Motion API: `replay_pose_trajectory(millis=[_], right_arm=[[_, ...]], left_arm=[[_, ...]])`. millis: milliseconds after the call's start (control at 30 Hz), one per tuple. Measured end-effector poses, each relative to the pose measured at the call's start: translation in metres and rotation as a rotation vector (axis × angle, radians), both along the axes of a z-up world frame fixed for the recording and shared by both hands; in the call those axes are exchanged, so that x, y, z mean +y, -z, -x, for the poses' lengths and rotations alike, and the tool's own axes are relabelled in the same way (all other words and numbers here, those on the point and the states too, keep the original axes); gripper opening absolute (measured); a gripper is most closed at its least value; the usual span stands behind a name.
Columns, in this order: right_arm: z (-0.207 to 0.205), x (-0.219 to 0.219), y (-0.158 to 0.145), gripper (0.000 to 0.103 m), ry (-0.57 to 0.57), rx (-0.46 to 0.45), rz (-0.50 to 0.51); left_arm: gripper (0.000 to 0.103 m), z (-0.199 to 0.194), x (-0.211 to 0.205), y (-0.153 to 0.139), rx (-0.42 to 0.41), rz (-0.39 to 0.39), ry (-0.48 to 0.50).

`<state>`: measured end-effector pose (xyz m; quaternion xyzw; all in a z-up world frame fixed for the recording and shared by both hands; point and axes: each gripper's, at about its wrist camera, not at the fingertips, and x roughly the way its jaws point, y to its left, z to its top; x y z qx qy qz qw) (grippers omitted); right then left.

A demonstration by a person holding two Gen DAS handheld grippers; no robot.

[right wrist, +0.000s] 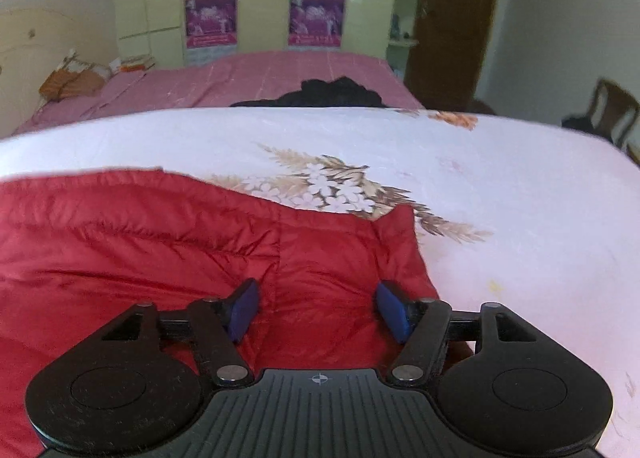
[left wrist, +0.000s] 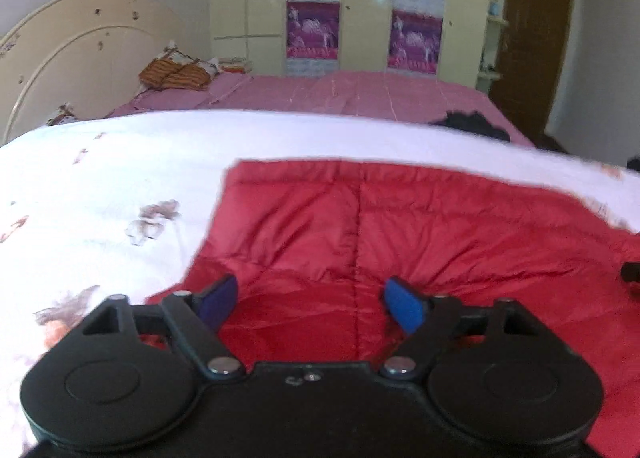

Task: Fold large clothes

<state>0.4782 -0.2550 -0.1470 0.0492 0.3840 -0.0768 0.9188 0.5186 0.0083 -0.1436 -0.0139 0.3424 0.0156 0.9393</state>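
Note:
A red quilted puffer jacket [left wrist: 380,234] lies flat on a white flowered sheet [left wrist: 100,178]. My left gripper [left wrist: 312,304] is open, its blue pads [left wrist: 404,304] spread just above the jacket's left part near its left edge. In the right wrist view the same jacket [right wrist: 160,234] fills the lower left, ending in a right edge. My right gripper [right wrist: 316,308] is open, with its pads [right wrist: 392,310] over the jacket's right end; nothing is held. The other gripper's black tip [left wrist: 630,272] shows at the far right of the left wrist view.
The white sheet [right wrist: 500,186] with a brown flower print covers the near bed. Behind lies a pink bed [left wrist: 340,94] with a dark garment [right wrist: 332,94], orange striped cloth [left wrist: 176,76] and a cream headboard [left wrist: 80,50]. A wardrobe with purple posters [left wrist: 314,30], a brown door [right wrist: 452,18] and a chair [right wrist: 608,110] stand beyond.

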Motion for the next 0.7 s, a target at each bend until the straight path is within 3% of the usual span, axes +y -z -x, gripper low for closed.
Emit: replay_pose_trajectory(millis=[133,233,400,600,700], right_arm=[[0.037,0.021,-0.037,0.064,-0.12,-0.074,-0.008],[0.064,0.043,-0.044,0.064,-0.178,-0.097,-0.021],[0.092,0.063,-0.028,0.064,-0.198,-0.087,0.025],[0.106,0.051,0.004,0.064,-0.155,-0.035,0.138],[0.103,0.039,0.015,0.064,-0.136,-0.025,0.136]], left_arm=[[0.084,0.034,0.002,-0.028,-0.077,-0.008,0.05],[0.085,0.06,-0.004,-0.034,-0.082,0.001,0.095],[0.084,0.087,-0.004,-0.016,-0.02,0.018,0.095],[0.085,0.078,0.008,0.009,0.049,-0.002,0.035],[0.085,0.074,0.006,0.011,0.061,-0.014,0.034]])
